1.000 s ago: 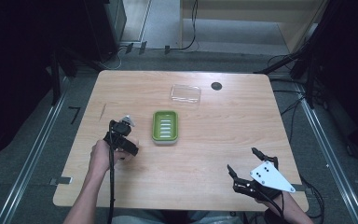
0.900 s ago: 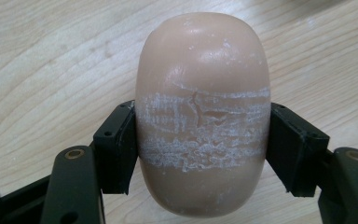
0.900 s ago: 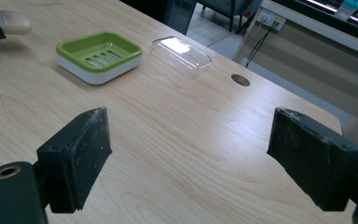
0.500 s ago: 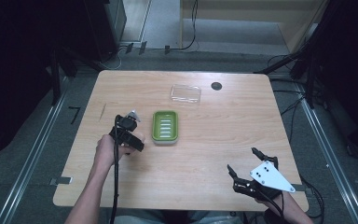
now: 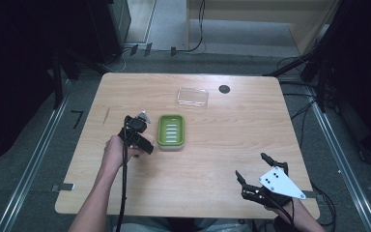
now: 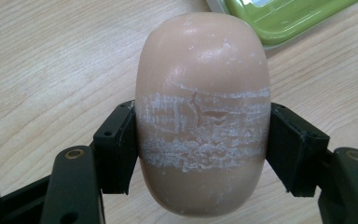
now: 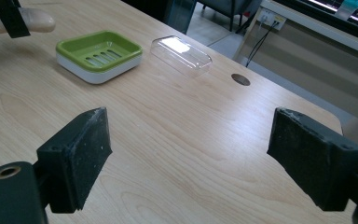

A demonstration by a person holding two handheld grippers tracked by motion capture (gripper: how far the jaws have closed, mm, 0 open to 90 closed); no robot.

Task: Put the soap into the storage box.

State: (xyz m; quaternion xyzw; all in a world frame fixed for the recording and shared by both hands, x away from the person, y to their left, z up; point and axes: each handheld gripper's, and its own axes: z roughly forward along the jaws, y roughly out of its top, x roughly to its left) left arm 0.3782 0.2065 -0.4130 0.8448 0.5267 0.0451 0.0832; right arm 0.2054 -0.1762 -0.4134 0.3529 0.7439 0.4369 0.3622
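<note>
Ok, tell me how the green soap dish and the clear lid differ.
The soap dish is opaque green over a white base; the clear lid is see-through plastic. The soap dish has drain slots; the lid is a smooth dome. The dish lies nearer the left gripper, which holds the soap bar; the lid lies farther back. Both are rounded rectangles resting on the table.

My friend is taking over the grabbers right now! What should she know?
Left gripper: jaws shut on the bar of soap, held above the table just left of the green soap dish.
Right gripper: jaws open, nothing between them, near the table's front right corner.
Clear lid: lies on the table behind the dish, off it.
Done: soap picked up.
Probably left: set the soap in the dish, then maybe put the lid on.
</note>
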